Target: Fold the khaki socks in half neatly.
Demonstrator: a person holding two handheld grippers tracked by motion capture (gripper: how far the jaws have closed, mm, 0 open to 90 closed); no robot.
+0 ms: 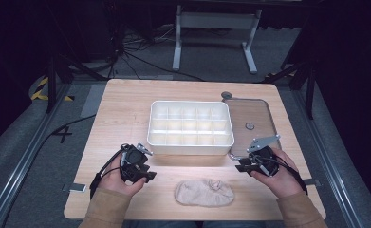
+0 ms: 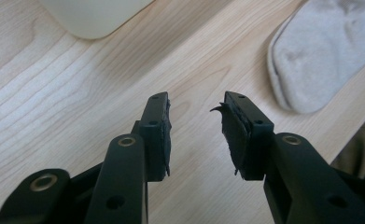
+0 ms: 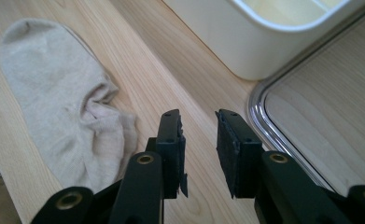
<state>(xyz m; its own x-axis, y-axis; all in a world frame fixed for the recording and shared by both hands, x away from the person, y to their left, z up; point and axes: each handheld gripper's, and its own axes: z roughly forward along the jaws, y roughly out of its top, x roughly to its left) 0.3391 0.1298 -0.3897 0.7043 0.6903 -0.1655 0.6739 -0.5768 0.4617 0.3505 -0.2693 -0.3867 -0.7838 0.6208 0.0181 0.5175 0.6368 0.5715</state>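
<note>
We see one wooden table, one white compartment tray at its middle, one clear lid touching its right side, and one beige sock at the near edge between our two grippers, left gripper and right gripper, both with jaws apart and empty.

The only readable sign was a dark "4" marked on the grey floor, left of the table; nothing else bore legible text.
</note>
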